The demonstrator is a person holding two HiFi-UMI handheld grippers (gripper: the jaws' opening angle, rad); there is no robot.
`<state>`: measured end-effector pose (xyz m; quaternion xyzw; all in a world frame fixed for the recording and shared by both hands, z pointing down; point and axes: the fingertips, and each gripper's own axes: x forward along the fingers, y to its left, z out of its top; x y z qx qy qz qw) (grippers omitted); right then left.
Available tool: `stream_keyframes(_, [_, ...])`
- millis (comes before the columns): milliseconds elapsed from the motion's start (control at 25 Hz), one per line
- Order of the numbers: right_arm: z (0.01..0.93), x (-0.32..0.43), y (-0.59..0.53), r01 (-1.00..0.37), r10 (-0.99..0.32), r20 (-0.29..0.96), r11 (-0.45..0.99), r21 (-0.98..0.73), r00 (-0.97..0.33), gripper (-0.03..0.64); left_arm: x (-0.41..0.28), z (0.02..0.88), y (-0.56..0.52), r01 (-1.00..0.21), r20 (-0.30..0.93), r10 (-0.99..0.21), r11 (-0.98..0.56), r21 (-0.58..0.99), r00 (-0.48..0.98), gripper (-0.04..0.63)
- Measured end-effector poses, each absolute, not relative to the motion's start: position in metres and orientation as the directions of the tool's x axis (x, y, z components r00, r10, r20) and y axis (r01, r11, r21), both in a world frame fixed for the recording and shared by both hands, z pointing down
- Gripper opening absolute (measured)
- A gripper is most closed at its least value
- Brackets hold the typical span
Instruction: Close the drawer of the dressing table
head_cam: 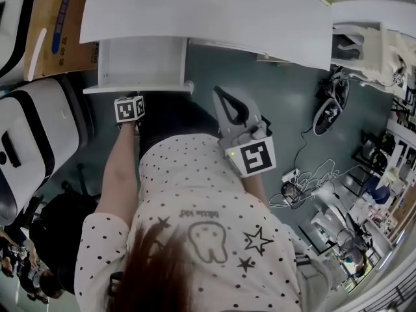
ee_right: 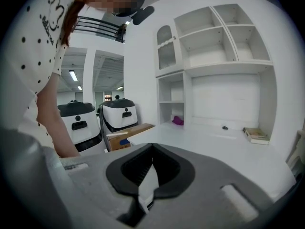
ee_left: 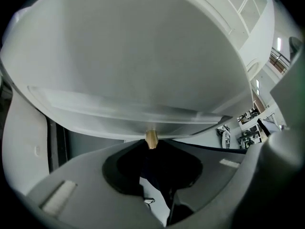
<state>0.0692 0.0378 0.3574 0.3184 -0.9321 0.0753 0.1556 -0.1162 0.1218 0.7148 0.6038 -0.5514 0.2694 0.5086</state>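
Note:
The white dressing table [head_cam: 214, 12] fills the top of the head view, and its drawer [head_cam: 140, 60] stands pulled out at the left. My left gripper [head_cam: 133, 100] points down at the drawer's front edge [head_cam: 136, 88]. In the left gripper view the jaw tips of the left gripper [ee_left: 151, 145] close on a small wooden knob [ee_left: 151, 138] under the white drawer front [ee_left: 133, 113]. My right gripper [head_cam: 220, 91] is held beside my body, apart from the table. Its jaws are shut with nothing between them [ee_right: 152, 147].
Two white machines [head_cam: 32, 142] and a cardboard box [head_cam: 62, 25] stand left of the drawer. Cables and a shoe [head_cam: 328, 112] lie on the floor at the right. Open shelves [ee_right: 214, 37], a book [ee_right: 257, 135] and a purple item [ee_right: 177, 120] sit on the table.

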Motion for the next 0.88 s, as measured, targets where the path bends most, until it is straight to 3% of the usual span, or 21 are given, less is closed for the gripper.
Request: stream_keyframes(880, [0.353,0.064,0.027,-0.638,-0.600,0.316,0.770,-0.021,-0.735,-0.002,-0.113,0.717,0.115,-0.924,0.881,-0.341,0.080,0.375,0.328,0.092])
